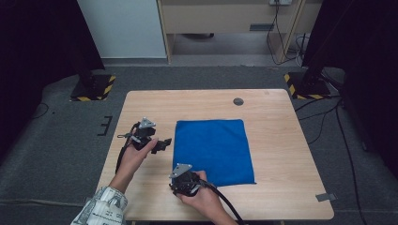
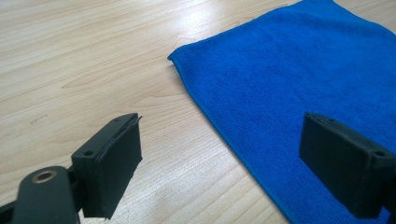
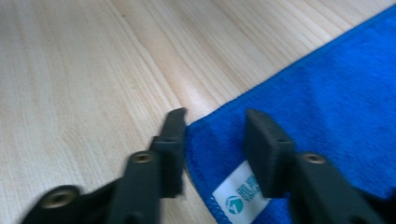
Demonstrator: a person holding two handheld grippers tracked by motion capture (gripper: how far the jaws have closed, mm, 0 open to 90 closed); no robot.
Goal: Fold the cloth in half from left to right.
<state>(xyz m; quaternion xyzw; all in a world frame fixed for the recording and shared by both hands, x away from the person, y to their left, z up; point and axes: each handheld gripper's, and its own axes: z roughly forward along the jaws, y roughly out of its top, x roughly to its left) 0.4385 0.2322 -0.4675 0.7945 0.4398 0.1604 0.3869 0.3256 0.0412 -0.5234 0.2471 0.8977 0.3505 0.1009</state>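
A blue cloth (image 1: 213,150) lies flat in the middle of the wooden table (image 1: 281,140). My left gripper (image 1: 163,143) hovers just left of the cloth's left edge. In the left gripper view it (image 2: 229,158) stands wide open, with the cloth's edge (image 2: 299,70) running between its jaws and nothing gripped. My right gripper (image 1: 185,180) sits over the cloth's near left corner. Seen from the right gripper (image 3: 217,149), the jaws are partly apart and straddle that corner (image 3: 327,107), where a white label (image 3: 240,196) shows. The pads do not press the cloth.
A small dark round cap (image 1: 238,101) sits in the table's far edge, and a strip of grey tape (image 1: 325,197) lies at the near right corner. Two stands with yellow-black bases (image 1: 91,86) (image 1: 305,84) rise from the floor beyond the table.
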